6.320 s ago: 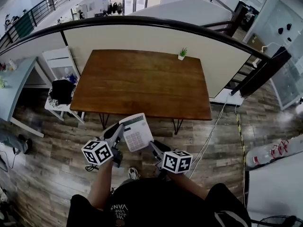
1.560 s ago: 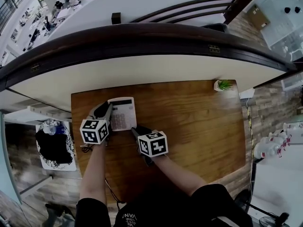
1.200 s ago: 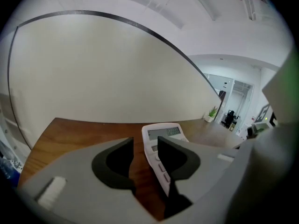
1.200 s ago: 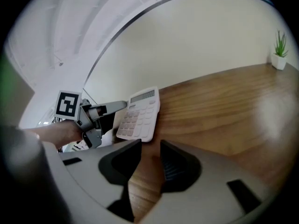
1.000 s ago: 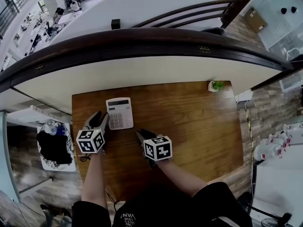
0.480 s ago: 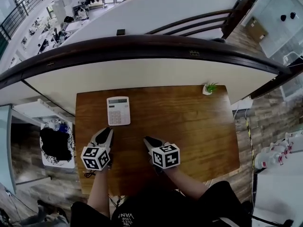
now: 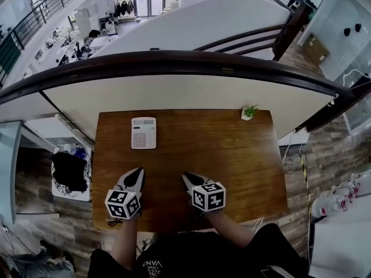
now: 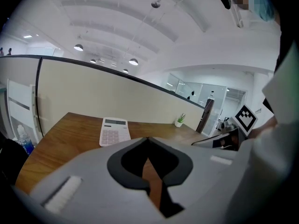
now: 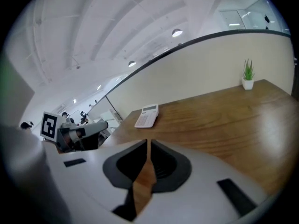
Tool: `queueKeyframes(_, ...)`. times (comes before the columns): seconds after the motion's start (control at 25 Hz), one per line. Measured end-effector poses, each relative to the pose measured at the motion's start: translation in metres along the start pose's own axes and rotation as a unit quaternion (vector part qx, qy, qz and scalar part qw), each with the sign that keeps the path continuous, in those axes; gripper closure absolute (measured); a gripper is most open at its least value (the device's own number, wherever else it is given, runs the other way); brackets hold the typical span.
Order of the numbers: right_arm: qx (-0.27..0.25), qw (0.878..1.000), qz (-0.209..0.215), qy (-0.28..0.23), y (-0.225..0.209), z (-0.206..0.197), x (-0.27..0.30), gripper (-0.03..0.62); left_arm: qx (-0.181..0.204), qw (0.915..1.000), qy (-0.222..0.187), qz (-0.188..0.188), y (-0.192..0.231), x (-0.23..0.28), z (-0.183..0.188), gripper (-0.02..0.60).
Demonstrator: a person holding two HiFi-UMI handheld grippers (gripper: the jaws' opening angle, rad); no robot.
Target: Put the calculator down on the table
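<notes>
The white calculator point(image 7: 144, 132) lies flat on the brown wooden table point(image 7: 232, 155), near its far left corner; it also shows in the left gripper view point(image 8: 114, 130) and the right gripper view point(image 9: 147, 116). My left gripper point(image 7: 138, 172) hovers over the table's near edge, well short of the calculator, jaws shut and empty point(image 8: 148, 139). My right gripper point(image 7: 186, 178) is beside it to the right, jaws shut with nothing between them point(image 9: 148, 142).
A small potted plant point(image 7: 248, 112) stands at the table's far right corner. A curved dark-railed wall point(image 7: 174, 62) runs behind the table. A white stool with a black bag point(image 7: 71, 172) sits left of the table.
Both grippers have drawn back from the calculator toward the table's near edge. The left gripper's jaws have closed. The calculator stays where it lay.
</notes>
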State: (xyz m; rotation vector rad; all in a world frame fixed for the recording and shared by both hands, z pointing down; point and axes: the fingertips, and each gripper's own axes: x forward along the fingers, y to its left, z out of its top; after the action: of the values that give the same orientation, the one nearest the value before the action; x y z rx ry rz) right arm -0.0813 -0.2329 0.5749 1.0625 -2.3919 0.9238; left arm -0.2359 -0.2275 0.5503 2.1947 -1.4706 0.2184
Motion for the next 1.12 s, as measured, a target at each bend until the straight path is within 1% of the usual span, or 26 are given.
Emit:
queueKeyframes(0.24,-0.019,1.0,0.005,-0.004,-0.005,-0.009,-0.034,0.563,-0.002,1.0,-0.003,-0.007,-0.046,-0.014,-0.013,0.569)
queueKeyframes(0.48,-0.017,1.0,0.007,-0.013,-0.01,-0.022,-0.067,0.566,-0.003,0.9998,0.007,-0.019,-0.088,-0.026,-0.035,0.569)
queueKeyframes(1.12,-0.013,1.0,-0.014,-0.02,-0.045,-0.068,-0.141,0.571,-0.017,0.9989,0.007,-0.042,-0.172,-0.041,-0.077,0.569)
